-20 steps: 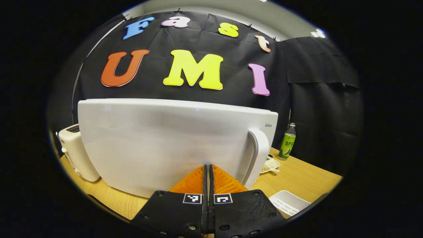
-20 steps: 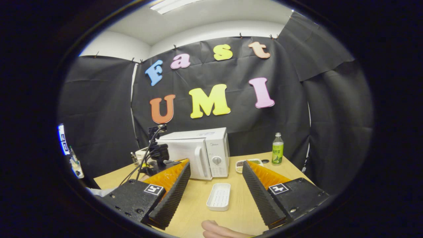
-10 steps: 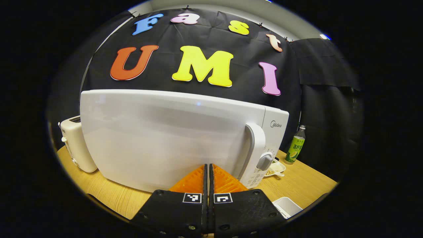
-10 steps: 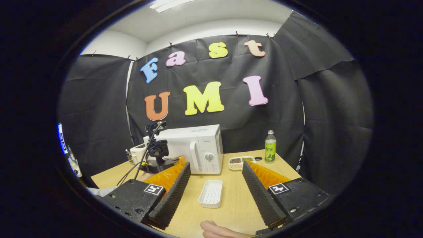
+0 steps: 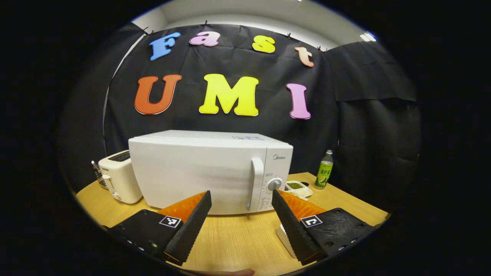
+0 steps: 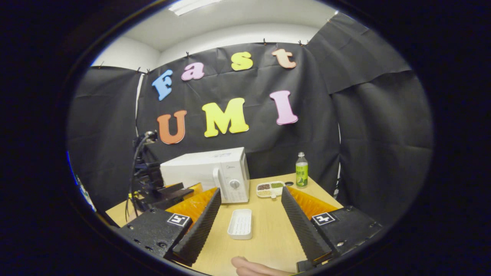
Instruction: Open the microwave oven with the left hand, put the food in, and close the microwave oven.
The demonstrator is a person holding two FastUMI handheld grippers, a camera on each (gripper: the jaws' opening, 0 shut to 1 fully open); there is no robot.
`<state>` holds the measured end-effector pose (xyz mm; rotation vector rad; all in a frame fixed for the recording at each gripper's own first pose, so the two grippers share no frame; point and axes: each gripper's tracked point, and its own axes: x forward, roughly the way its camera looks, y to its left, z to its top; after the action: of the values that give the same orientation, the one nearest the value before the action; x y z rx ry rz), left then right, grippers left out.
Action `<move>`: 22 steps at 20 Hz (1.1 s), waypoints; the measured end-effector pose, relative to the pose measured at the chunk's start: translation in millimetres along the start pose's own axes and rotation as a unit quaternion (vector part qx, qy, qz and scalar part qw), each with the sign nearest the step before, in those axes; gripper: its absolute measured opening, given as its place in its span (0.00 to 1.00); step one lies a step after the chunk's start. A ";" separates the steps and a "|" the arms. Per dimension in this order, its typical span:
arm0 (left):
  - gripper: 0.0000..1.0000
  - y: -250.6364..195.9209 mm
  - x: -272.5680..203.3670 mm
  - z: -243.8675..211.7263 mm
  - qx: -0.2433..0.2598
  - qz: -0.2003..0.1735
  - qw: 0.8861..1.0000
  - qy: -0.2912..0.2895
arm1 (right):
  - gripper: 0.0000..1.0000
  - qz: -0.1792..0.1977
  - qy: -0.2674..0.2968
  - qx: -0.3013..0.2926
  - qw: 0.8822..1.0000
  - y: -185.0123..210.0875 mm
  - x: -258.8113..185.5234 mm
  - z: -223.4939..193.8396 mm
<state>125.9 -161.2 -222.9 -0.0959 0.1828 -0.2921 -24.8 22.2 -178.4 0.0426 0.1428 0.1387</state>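
Observation:
The white microwave (image 5: 199, 172) stands on the wooden table (image 5: 234, 239) with its door shut, so its inside is hidden. Its vertical handle (image 5: 256, 184) and round knob (image 5: 274, 184) face me. My left gripper (image 5: 241, 193) is open, a short way back from the door, touching nothing. That gripper (image 6: 174, 191) also shows in the right gripper view, left of the microwave (image 6: 209, 172). My right gripper (image 6: 251, 189) is open and empty above the near table, over a white ridged tray (image 6: 240, 223) that holds nothing.
A white toaster (image 5: 117, 180) stands left of the microwave. To its right are a compartment dish (image 6: 270, 188) with grains and a green bottle (image 6: 301, 175). A fingertip (image 6: 249, 265) shows at the bottom edge. Cables and a camera mount (image 6: 144, 168) rise at the left.
The left gripper, shut and pressed against the door, pushed it closed, then drew back and opened. The right gripper stayed open and drifted back a little.

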 end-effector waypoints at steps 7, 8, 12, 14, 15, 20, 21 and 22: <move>0.96 2.3 -109.8 84.2 0.022 0.075 0.997 -0.025 | 0.92 -0.028 -0.038 -0.014 0.999 1.3 -47.8 54.9; 0.96 7.1 -123.9 96.4 0.031 0.090 0.995 -0.029 | 0.91 -0.035 -0.049 -0.016 0.998 -2.6 -56.1 67.1; 0.96 7.7 -172.2 135.7 0.039 0.102 0.993 -0.046 | 0.91 -0.054 -0.091 -0.023 0.994 -6.9 -86.3 111.5; 0.95 10.9 -193.8 154.1 0.037 0.101 0.993 -0.059 | 1.00 -0.059 -0.112 -0.022 0.992 -7.5 -99.9 131.7; 0.96 15.4 -204.6 162.7 0.036 0.106 0.991 -0.066 | 1.00 -0.066 -0.119 -0.022 0.990 -9.9 -106.1 138.1; 0.95 14.0 -241.0 180.7 0.022 0.109 0.990 -0.086 | 0.91 -0.067 -0.166 -0.006 0.984 -2.7 -137.1 171.6; 0.95 14.8 -246.4 181.4 0.023 0.109 0.990 -0.090 | 0.91 -0.069 -0.171 -0.015 0.983 -2.4 -140.7 173.8; 0.95 16.0 -253.0 180.7 0.021 0.112 0.989 -0.095 | 1.00 -0.073 -0.173 -0.025 0.982 -2.8 -142.3 174.2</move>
<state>-72.9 -59.3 -6.1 -0.0604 -0.0030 -0.0622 -138.8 -6.3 13.5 0.0063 -0.2042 -0.0129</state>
